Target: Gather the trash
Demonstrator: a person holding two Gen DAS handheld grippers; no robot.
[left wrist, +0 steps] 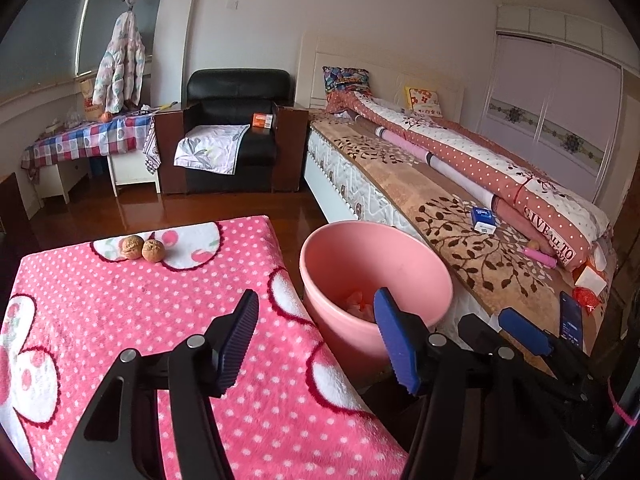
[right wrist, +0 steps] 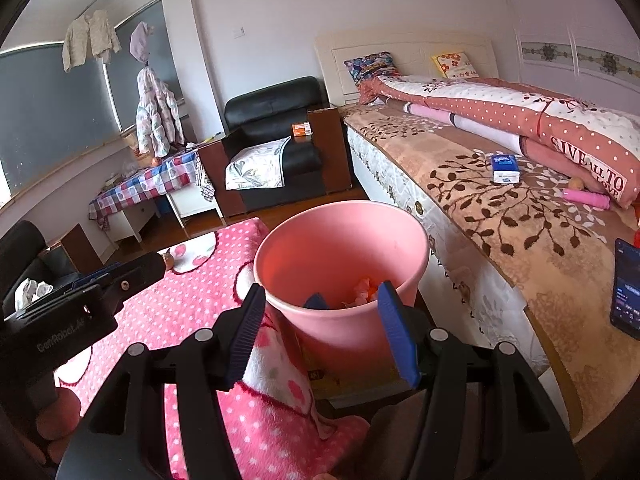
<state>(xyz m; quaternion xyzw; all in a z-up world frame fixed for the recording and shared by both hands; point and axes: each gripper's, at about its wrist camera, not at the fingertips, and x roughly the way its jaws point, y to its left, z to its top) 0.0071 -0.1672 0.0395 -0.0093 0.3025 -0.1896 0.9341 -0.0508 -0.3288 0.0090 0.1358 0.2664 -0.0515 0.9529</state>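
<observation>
**Blue-padded grippers wide and empty above pink bin**

Blue ribbed pads on black fingers, both pairs spread wide with nothing between them. Left gripper (left wrist: 318,340) poised over the right edge of the tabletop (left wrist: 120,300), one finger above the pink polka-dot blanket, the other above the pink bin (left wrist: 400,264). Right gripper (right wrist: 320,332) likewise gaping and empty, aimed straight at the bin's near wall, with the left gripper's black body visible at the left of its view.

Just beyond the fingers: pink bin standing on the floor, wedged between the tabletop's right edge and the side of the bed (right wrist: 520,216). Crumpled trash (right wrist: 362,294), pale and orange scraps, lying in the bottom of the bin.

Near the far edge of the tabletop: two walnuts (left wrist: 142,249) touching each other on a white cherry patch of the blanket.

On the bed, along its near edge: blue tissue pack (right wrist: 505,168), pink cylinder (right wrist: 586,199) beside the rolled quilt, dark phone (right wrist: 626,288) with lit screen.

Further off: black armchair (left wrist: 236,120) holding a folded floral cloth and an orange box (left wrist: 262,121); checked-cloth side table (left wrist: 80,140) by the window, padded jacket hanging above it.
</observation>
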